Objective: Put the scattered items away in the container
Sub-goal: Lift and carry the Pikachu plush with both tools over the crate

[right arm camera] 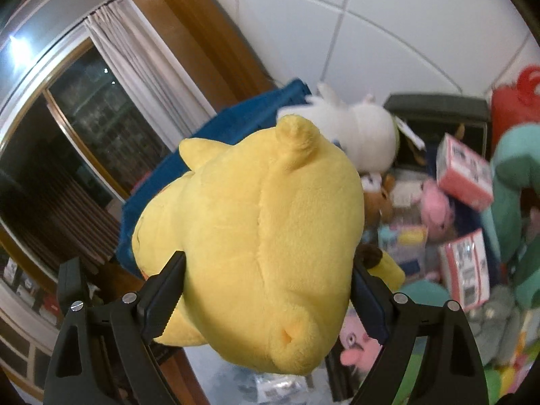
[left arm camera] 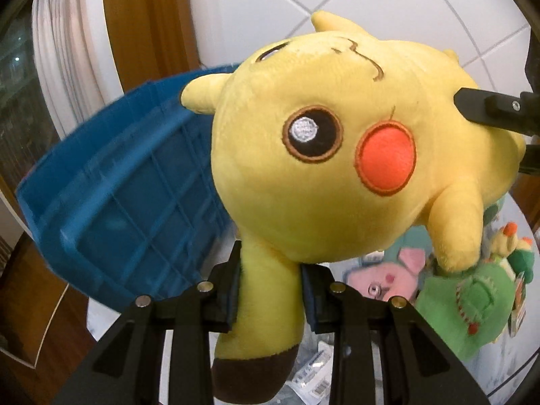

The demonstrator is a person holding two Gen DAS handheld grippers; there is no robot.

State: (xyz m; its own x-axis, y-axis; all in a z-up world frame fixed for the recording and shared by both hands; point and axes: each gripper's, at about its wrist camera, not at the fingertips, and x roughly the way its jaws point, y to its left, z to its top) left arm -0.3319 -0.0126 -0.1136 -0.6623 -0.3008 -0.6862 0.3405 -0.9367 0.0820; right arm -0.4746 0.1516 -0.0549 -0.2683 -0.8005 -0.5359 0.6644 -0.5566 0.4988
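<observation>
1. Status: the plush (left arm camera: 337,155) is held clear of the table by both grippers. The left gripper (left arm camera: 270,287) is clamped on its black-tipped ear; the right gripper (right arm camera: 266,287) has its jaws spread wide and pressed against the two sides of the body. The bin (left arm camera: 128,182) stands just behind and to the left of the plush, tilted toward the camera, apparently empty in the visible part.
2. Risk, ear slip: the left grip bears on a narrow, soft ear. A sharp pull could draw the fabric out from between the pads.
3. Risk, body slip: the right pads compress stuffing only. If the jaws ease, the plush could rotate or drop onto the pile (right arm camera: 455,209) of toys and boxes below.
4. Risk, uneven release: opening one gripper first leaves the plush swinging from the other, possibly outside the bin.
5. Risk, rim strike: the plush is bulky. Carried too low, it could catch the bin rim and shift the bin.
</observation>
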